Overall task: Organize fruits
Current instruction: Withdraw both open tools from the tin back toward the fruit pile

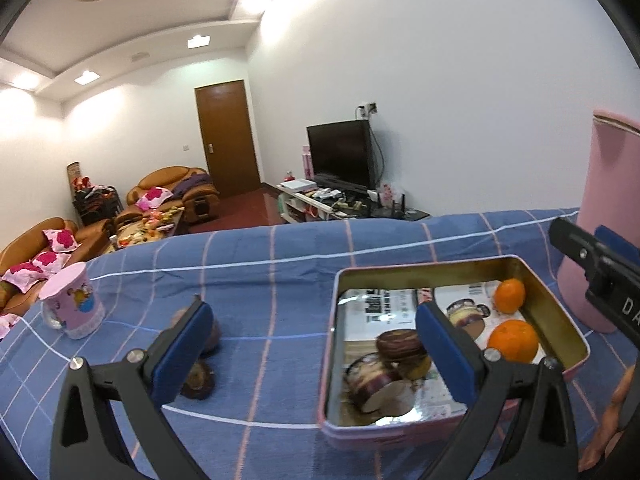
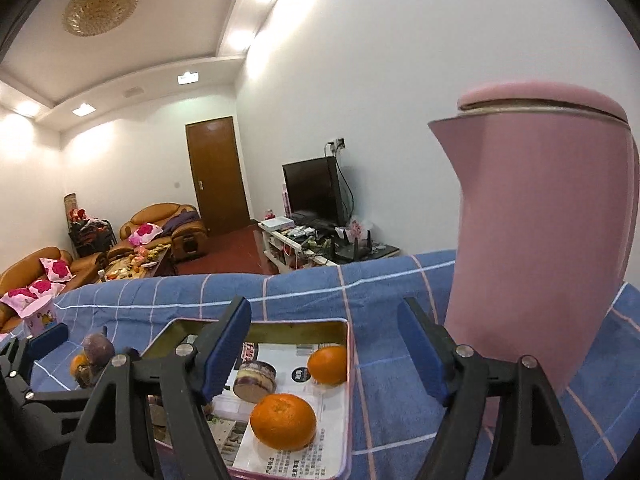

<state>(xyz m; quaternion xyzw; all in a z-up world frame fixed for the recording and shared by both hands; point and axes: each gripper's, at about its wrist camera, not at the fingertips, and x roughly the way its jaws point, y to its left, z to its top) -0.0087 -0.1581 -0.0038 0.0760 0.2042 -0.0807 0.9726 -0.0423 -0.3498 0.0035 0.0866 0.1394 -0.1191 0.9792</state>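
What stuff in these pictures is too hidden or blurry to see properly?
- Dark fruits on the blue checked tablecloth: left wrist view, partly behind the left gripper finger; kind unclear.
- Tall pink jug: cut off by the frame edge in both views; handle unseen.
- Printed paper lining the pink metal tin: text too blurred to read.
- Dark round fruit in the tin: partly behind the finger.

Blue checked tablecloth (image 1: 280,272) with white and pink lines, two bright orange oranges (image 2: 283,421) in a pink tin (image 1: 404,436), plus a plain pink kettle (image 2: 544,240).
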